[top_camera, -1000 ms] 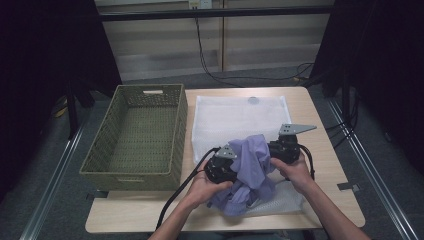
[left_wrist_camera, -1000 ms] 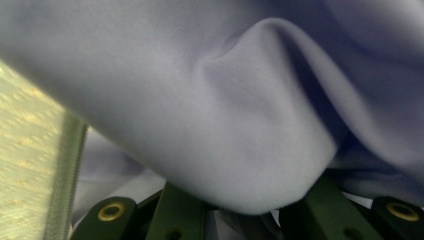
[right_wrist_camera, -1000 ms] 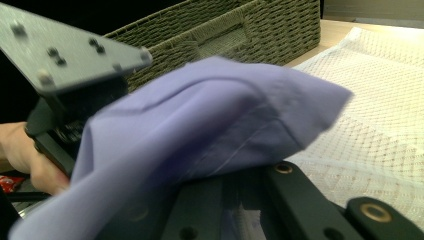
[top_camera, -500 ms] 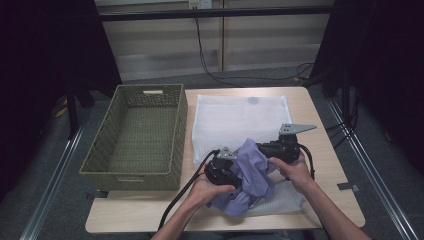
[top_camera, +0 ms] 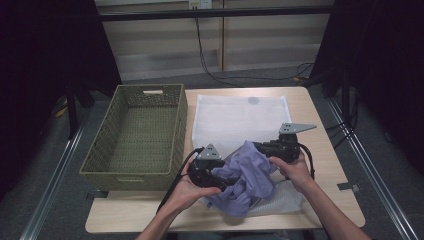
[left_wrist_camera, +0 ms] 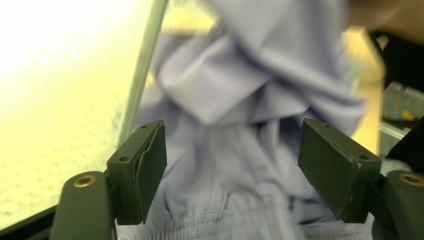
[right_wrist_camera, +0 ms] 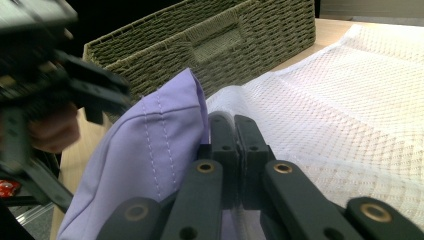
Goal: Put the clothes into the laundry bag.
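Lilac cloth (top_camera: pixel 247 175) lies bunched at the near middle of the table (top_camera: pixel 325 115), on the white mesh bag (top_camera: pixel 240 117), its lower folds hiding the bag's near edge. Right gripper (right_wrist_camera: pixel 234 131) is pressed together, pinching a fold of the cloth. Left gripper (left_wrist_camera: pixel 232 165) is spread, cloth between its jaws but untouched; they have just been opening, having let go since a second ago. A woven basket (top_camera: pixel 135 135) stands left of the bag.
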`<state>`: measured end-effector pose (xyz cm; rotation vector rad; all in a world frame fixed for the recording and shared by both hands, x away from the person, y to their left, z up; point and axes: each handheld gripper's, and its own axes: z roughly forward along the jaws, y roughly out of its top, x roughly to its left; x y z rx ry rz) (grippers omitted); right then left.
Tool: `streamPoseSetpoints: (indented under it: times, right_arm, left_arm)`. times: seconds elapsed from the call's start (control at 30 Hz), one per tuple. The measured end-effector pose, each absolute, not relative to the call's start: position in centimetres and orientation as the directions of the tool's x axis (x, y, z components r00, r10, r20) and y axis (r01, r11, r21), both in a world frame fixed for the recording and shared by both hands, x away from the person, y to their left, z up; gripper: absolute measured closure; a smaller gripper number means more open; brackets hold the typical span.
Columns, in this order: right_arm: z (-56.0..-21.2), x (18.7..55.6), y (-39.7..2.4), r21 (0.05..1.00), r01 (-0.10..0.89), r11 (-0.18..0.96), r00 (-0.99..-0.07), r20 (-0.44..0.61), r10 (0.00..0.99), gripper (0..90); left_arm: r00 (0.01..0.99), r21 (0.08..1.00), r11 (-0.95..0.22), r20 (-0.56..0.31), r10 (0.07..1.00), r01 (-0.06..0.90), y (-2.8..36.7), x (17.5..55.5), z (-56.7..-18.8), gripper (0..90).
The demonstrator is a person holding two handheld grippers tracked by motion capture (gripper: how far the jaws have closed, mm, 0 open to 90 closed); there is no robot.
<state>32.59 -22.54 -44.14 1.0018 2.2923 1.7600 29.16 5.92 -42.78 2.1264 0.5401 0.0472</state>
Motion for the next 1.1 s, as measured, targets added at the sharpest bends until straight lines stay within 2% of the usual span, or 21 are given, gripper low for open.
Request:
streamPoseSetpoints:
  times: [0.07, 0.17, 0.23, 0.33, 0.43, 0.5, 0.57, 0.7, 0.83, 1.1]
  right_arm:
    - [-44.1, 32.6, -22.5, 0.887, 0.445, 0.125, -0.781, 0.316, 0.538, 88.7]
    - [-44.2, 32.7, -22.4, 0.886, 0.446, 0.125, -0.782, 0.317, 0.537, 88.7]
    - [-44.3, 32.7, -22.3, 0.886, 0.445, 0.127, -0.783, 0.317, 0.535, 88.7]
    - [-44.3, 32.7, -22.3, 0.886, 0.445, 0.127, -0.783, 0.316, 0.536, 88.7]
    - [-44.3, 32.7, -22.4, 0.887, 0.445, 0.126, -0.783, 0.317, 0.535, 88.7]
    - [-44.3, 32.7, -22.4, 0.889, 0.441, 0.127, -0.787, 0.315, 0.531, 88.7]
    - [-44.2, 32.6, -22.4, 0.886, 0.445, 0.127, -0.787, 0.319, 0.528, 88.7]
    - [-44.1, 32.5, -22.5, 0.888, 0.442, 0.129, -0.788, 0.315, 0.529, 88.7]
    - [-43.9, 32.4, -22.5, 0.891, 0.435, 0.128, -0.792, 0.311, 0.526, 88.6]
    - [-44.1, 32.1, -22.3, 0.887, 0.438, 0.147, -0.797, 0.308, 0.52, 88.6]
  left_arm:
    - [0.907, 0.828, -0.437, -0.184, 0.379, 0.351, 5.9, 28.9, -42.2, 28.0]
    - [0.915, 0.834, -0.427, -0.206, 0.346, 0.349, 4.8, 29.2, -42.2, 25.4]
    - [0.91, 0.834, -0.412, -0.232, 0.344, 0.368, 3.9, 29.8, -42.6, 22.5]
    - [0.894, 0.843, -0.354, -0.284, 0.347, 0.405, 3.1, 30.5, -43.3, 23.9]
    - [0.884, 0.844, -0.34, -0.285, 0.37, 0.415, 2.7, 30.9, -44.0, 47.4]
    - [0.885, 0.841, -0.348, -0.281, 0.372, 0.414, 2.6, 31.0, -44.2, 75.5]
    - [0.886, 0.827, -0.381, -0.27, 0.376, 0.413, 2.3, 31.2, -44.6, 86.5]
    - [0.876, 0.778, -0.452, -0.253, 0.412, 0.437, 1.7, 32.1, -46.0, 89.2]
    - [0.859, 0.752, -0.465, -0.259, 0.442, 0.467, 1.2, 33.0, -47.1, 89.0]
    - [0.831, 0.71, -0.497, -0.229, 0.507, 0.499, 0.5, 33.8, -49.0, 82.7]
